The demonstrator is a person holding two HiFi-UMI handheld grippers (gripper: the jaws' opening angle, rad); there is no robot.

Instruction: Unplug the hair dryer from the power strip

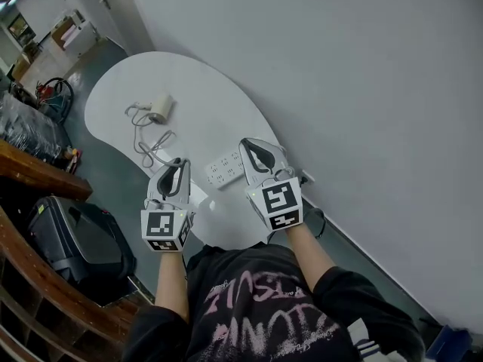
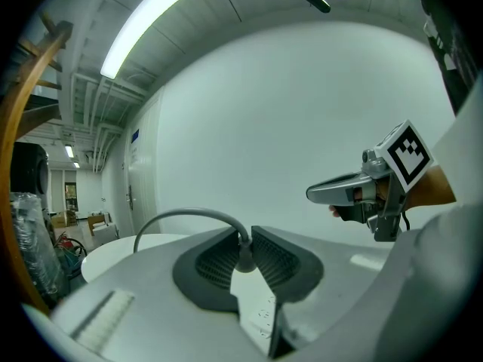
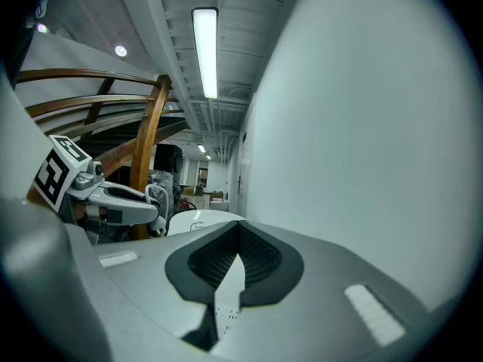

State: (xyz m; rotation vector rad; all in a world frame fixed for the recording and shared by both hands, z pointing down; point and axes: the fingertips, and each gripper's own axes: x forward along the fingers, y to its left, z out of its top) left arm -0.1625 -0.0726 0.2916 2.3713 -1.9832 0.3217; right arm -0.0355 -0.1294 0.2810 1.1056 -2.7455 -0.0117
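Left gripper view: the left gripper pinches the grey cord at its near end, and the cord arches away over the white table. We judge that pulling on the cord alone could drag the loose power strip along, since the right gripper, pressed together on nothing, does not hold it down. The hair dryer, pale and small, lies far up the table with its cord looped beside it.
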